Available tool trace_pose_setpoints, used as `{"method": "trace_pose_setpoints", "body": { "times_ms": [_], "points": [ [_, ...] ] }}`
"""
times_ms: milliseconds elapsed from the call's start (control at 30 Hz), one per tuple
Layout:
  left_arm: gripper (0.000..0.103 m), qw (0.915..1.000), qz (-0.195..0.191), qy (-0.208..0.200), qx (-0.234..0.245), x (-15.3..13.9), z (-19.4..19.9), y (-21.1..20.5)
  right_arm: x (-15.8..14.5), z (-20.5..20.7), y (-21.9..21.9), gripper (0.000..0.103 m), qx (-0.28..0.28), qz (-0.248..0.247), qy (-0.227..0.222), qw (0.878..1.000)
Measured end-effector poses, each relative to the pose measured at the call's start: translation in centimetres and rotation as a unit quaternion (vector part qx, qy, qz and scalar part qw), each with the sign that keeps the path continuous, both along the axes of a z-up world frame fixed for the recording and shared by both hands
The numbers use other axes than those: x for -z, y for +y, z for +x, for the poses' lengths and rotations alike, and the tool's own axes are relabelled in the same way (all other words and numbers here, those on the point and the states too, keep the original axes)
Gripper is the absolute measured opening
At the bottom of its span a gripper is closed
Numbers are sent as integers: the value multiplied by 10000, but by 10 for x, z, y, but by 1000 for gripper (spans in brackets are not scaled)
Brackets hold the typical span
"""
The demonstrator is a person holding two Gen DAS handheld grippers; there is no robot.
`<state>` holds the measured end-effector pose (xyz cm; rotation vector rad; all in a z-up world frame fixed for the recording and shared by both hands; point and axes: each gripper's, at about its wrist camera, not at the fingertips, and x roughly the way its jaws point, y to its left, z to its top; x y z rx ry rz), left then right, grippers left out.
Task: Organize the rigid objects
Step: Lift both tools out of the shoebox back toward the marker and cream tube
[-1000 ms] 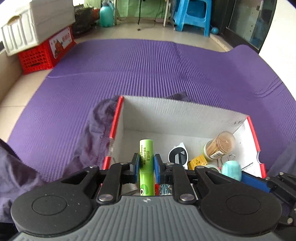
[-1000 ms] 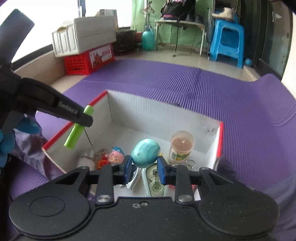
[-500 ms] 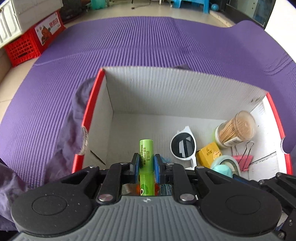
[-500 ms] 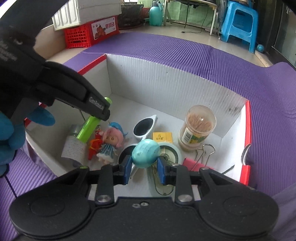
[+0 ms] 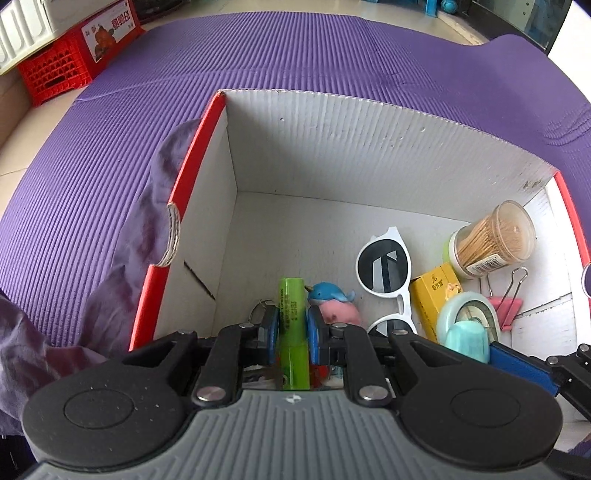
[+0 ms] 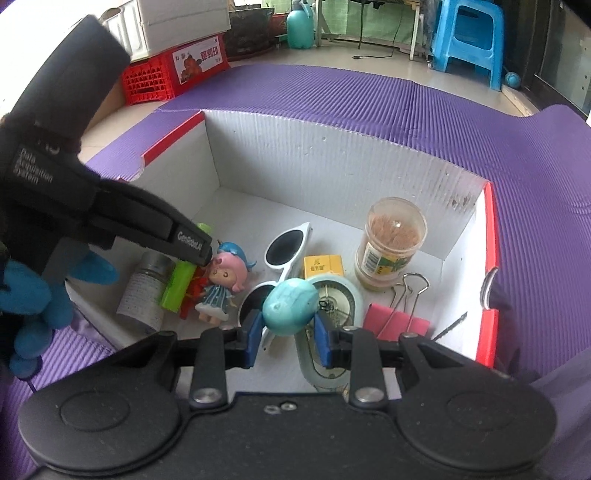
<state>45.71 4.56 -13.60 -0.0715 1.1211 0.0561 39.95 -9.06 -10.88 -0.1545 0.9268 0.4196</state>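
A white cardboard box with red edges [image 5: 332,147] [image 6: 332,158] lies on a purple mat. My left gripper [image 5: 291,325] is shut on a green tube [image 5: 291,314] and holds it low inside the box, at its left side, next to a pink-haired doll [image 6: 221,280]; the left gripper also shows in the right wrist view [image 6: 201,254]. My right gripper [image 6: 286,326] is shut on a teal egg-shaped object [image 6: 290,306], held above a teal tape roll [image 6: 332,295] in the box. It also shows in the left wrist view [image 5: 467,339].
In the box lie white sunglasses [image 6: 284,247], a yellow packet [image 6: 323,266], a toothpick jar [image 6: 391,243], a pink binder clip [image 6: 395,321] and a small metal-capped bottle [image 6: 146,288]. Purple cloth [image 5: 55,332] drapes by the box's left wall. A red crate [image 6: 166,74] and blue stool [image 6: 469,33] stand beyond the mat.
Both grippers have moved down and forward into the box with their objects still held. The green tube is now near the box floor beside the doll.
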Motion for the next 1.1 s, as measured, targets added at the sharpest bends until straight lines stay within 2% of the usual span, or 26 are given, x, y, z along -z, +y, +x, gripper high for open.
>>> {"method": "trace_pose_setpoints", "body": {
  "times_ms": [233, 467, 700, 867, 1000, 1100],
  "points": [
    [16, 10000, 30, -53, -49, -18, -15, 2, -13, -10, -7, 32, 72, 164, -53, 9998],
    [16, 9994, 26, -335, -74, -47, -40, 3, -35, -30, -17, 37, 147, 250, -206, 9994],
    [16, 9978, 80, -646, 117, -78, -76, -2, -63, -58, -32, 41, 137, 448, -484, 9977],
    [16, 9961, 77, -868, 160, -102, -101, -5, -80, -81, -39, 59, 91, 483, -714, 9962],
    [16, 9942, 110, -1047, 218, -119, -124, -7, -95, -96, -46, 60, 90, 568, -859, 9946],
    [16, 9924, 102, -1193, 298, -132, -144, -8, -105, -111, -54, 65, 127, 705, -948, 9929]
  ]
}}
